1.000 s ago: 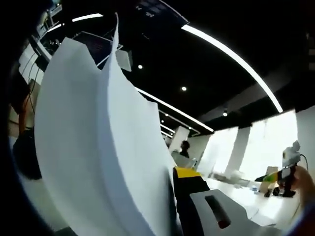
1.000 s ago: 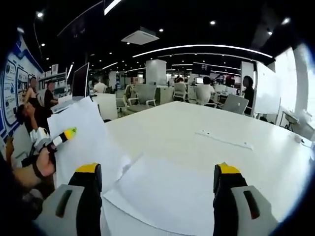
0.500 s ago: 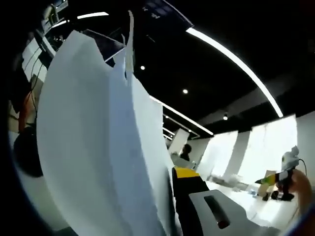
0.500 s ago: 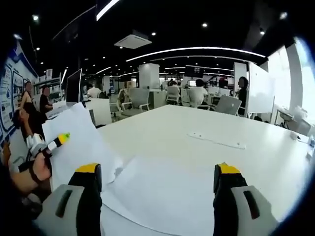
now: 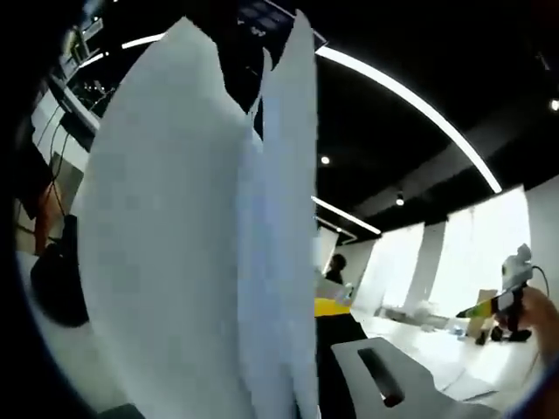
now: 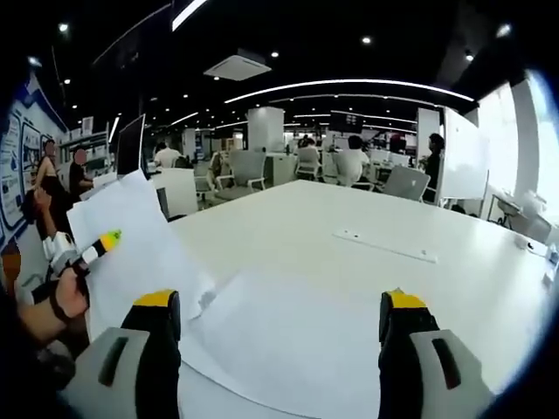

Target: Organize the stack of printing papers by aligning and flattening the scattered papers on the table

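Our left tongs (image 5: pixel 301 384) are clamped on a raised sheaf of papers (image 5: pixel 192 262) that fans upward between their tips, while our right tongs (image 6: pixel 279 327) stand apart over a loose sheet (image 6: pixel 288 345) lying flat on the counter (image 6: pixel 349 236). We should lower the sheaf gently, tap its edges square, then lay it on that sheet. We see no containers.

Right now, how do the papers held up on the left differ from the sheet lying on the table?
The held papers stand upright, lifted off the table in the left gripper; the flat sheet lies on the table between the right gripper's open jaws. The held papers are several, fanned with uneven top edges; the flat sheet looks single. Both are plain white.
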Tool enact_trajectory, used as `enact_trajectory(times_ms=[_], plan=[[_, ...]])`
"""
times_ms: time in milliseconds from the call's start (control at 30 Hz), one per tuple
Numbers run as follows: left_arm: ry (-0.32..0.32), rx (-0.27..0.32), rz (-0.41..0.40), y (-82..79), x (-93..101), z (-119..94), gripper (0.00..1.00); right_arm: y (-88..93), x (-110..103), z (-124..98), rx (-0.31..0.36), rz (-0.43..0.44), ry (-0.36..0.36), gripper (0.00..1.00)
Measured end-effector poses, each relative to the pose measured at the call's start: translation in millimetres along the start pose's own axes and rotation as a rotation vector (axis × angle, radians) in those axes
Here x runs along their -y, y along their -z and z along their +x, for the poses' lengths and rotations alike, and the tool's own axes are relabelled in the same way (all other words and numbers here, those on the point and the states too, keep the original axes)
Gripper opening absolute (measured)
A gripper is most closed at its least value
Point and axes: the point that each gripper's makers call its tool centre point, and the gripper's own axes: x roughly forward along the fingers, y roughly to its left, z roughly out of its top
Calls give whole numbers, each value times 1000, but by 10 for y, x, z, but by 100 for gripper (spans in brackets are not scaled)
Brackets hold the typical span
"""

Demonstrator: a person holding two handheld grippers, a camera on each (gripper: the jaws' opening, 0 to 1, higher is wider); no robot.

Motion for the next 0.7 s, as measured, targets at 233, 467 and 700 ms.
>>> enact_trajectory(times_ms=[233, 467, 700], plan=[[13, 27, -32, -52, 10, -17, 7, 128, 30, -2, -25, 1, 13, 90], [12, 34, -44, -65, 2, -14, 7, 200, 119, -60, -36, 5, 34, 90], [11, 28, -52, -56, 7, -6, 8, 316, 285, -45, -51, 25, 58, 89]])
